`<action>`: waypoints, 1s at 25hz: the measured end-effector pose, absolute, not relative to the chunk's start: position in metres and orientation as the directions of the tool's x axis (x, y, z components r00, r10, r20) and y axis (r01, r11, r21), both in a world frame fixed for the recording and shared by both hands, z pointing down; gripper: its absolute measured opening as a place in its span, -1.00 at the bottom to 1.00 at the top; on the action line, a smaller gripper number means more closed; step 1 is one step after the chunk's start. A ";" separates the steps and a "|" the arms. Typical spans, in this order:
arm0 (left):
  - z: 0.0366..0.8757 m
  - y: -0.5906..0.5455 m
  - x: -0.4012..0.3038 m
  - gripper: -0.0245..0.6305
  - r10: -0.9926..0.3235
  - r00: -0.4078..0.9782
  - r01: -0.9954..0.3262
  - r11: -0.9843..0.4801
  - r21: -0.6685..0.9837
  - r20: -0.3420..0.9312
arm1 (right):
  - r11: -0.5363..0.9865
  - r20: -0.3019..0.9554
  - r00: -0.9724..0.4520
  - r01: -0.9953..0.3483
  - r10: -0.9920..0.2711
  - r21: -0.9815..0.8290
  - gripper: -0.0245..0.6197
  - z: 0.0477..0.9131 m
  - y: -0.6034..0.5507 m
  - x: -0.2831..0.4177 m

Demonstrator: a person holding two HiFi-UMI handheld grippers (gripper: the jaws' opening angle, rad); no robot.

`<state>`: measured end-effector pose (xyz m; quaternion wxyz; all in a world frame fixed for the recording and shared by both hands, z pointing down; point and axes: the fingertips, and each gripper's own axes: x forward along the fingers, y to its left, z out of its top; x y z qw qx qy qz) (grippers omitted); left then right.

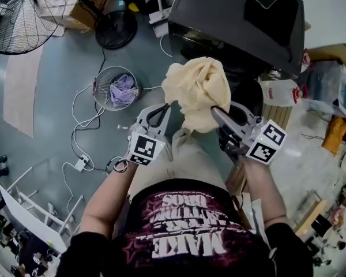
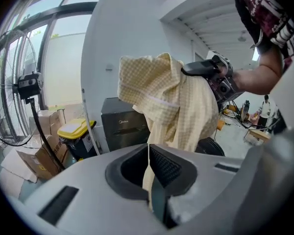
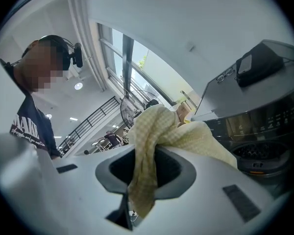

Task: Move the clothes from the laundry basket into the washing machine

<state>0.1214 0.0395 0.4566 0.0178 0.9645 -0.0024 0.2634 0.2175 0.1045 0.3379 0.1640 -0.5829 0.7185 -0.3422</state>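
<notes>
Head view: a crumpled pale-yellow checked garment point(image 1: 197, 88) hangs before the washing machine point(image 1: 230, 22), the left tool point(image 1: 161, 113) pinched shut on a thin fold, the right tool point(image 1: 218, 114) clamped on a thicker wad. A wire basket point(image 1: 96, 85) on the floor holds purple cloth point(image 1: 123, 90).

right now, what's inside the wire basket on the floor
A crumpled lilac garment lies in the wire basket. Whatever is beneath it is covered, so I cannot tell.
</notes>
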 end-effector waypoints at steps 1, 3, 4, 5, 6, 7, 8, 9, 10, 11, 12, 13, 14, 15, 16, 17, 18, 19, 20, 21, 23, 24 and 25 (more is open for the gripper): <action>0.456 0.041 0.125 -0.93 0.003 0.859 -0.014 -0.999 0.029 0.513 | 0.082 0.166 -0.263 -0.728 -0.950 -0.681 -0.65 0.335 0.107 0.221; 0.454 0.043 0.132 -0.93 0.003 0.857 -0.015 -0.999 0.031 0.515 | 0.077 0.169 -0.256 -0.732 -0.952 -0.677 -0.65 0.330 0.110 0.227; 0.453 0.045 0.135 -0.93 0.009 0.858 -0.013 -0.999 0.038 0.514 | 0.074 0.168 -0.251 -0.733 -0.953 -0.676 -0.65 0.328 0.113 0.229; 0.452 0.048 0.139 -0.93 0.017 0.858 -0.009 -0.999 0.049 0.514 | 0.071 0.167 -0.246 -0.735 -0.955 -0.674 -0.65 0.325 0.116 0.231; 0.452 0.052 0.143 -0.93 0.027 0.857 -0.005 -0.998 0.062 0.515 | 0.068 0.167 -0.240 -0.738 -0.956 -0.671 -0.65 0.322 0.119 0.234; 0.452 0.057 0.147 -0.93 0.037 0.855 -0.001 -0.997 0.073 0.518 | 0.064 0.167 -0.233 -0.742 -0.958 -0.668 -0.65 0.318 0.122 0.237; 0.453 0.062 0.151 -0.93 0.047 0.852 0.004 -0.997 0.083 0.521 | 0.059 0.167 -0.226 -0.744 -0.960 -0.665 -0.65 0.316 0.126 0.240; 0.453 0.066 0.154 -0.93 0.056 0.850 0.010 -0.996 0.090 0.523 | 0.054 0.166 -0.218 -0.746 -0.962 -0.664 -0.65 0.313 0.129 0.243; 0.452 0.071 0.158 -0.93 0.064 0.849 0.017 -0.995 0.094 0.524 | 0.049 0.164 -0.209 -0.746 -0.964 -0.664 -0.65 0.311 0.132 0.247; 0.451 0.075 0.161 -0.93 0.071 0.849 0.023 -0.995 0.096 0.524 | 0.042 0.163 -0.198 -0.747 -0.967 -0.663 -0.65 0.309 0.135 0.251; 0.449 0.079 0.165 -0.93 0.076 0.849 0.030 -0.995 0.096 0.523 | 0.034 0.162 -0.187 -0.748 -0.969 -0.663 -0.65 0.307 0.139 0.256; 0.447 0.082 0.169 -0.93 0.080 0.850 0.036 -0.995 0.095 0.521 | 0.026 0.161 -0.175 -0.749 -0.971 -0.662 -0.65 0.305 0.142 0.260; 0.445 0.085 0.173 -0.93 0.084 0.851 0.041 -0.995 0.093 0.518 | 0.019 0.159 -0.165 -0.750 -0.973 -0.661 -0.65 0.302 0.146 0.264; 0.442 0.087 0.177 -0.93 0.087 0.853 0.047 -0.995 0.091 0.515 | 0.015 0.156 -0.156 -0.751 -0.975 -0.660 -0.65 0.300 0.149 0.268; 0.441 0.090 0.181 -0.93 0.093 0.854 0.054 -0.994 0.091 0.513 | 0.013 0.150 -0.149 -0.752 -0.977 -0.659 -0.65 0.296 0.152 0.271; 0.442 0.093 0.184 -0.92 0.102 0.852 0.063 -0.994 0.093 0.513 | 0.012 0.144 -0.142 -0.753 -0.979 -0.658 -0.65 0.293 0.154 0.273; 0.444 0.095 0.187 -0.85 0.116 0.847 0.075 -0.992 0.098 0.518 | 0.013 0.137 -0.136 -0.754 -0.981 -0.657 -0.65 0.289 0.156 0.275; 0.447 0.098 0.190 -0.75 0.133 0.840 0.090 -0.990 0.106 0.526 | 0.013 0.131 -0.131 -0.755 -0.983 -0.656 -0.65 0.285 0.157 0.276; 0.452 0.101 0.193 -0.68 0.150 0.832 0.106 -0.988 0.113 0.535 | 0.013 0.126 -0.127 -0.755 -0.984 -0.655 -0.65 0.280 0.157 0.277; 0.457 0.103 0.194 -0.63 0.165 0.823 0.121 -0.986 0.116 0.543 | 0.014 0.121 -0.123 -0.755 -0.985 -0.655 -0.65 0.275 0.157 0.277; 0.468 0.105 0.195 -0.56 0.188 0.807 0.149 -0.982 0.115 0.560 | 0.021 0.105 -0.120 -0.751 -0.987 -0.660 -0.65 0.262 0.155 0.275; 0.475 0.105 0.195 -0.52 0.197 0.798 0.160 -0.980 0.116 0.569 | 0.029 0.093 -0.121 -0.747 -0.988 -0.664 -0.65 0.254 0.153 0.273; 0.482 0.106 0.195 -0.48 0.207 0.789 0.170 -0.978 0.118 0.578 | 0.039 0.078 -0.122 -0.743 -0.989 -0.668 -0.65 0.245 0.152 0.271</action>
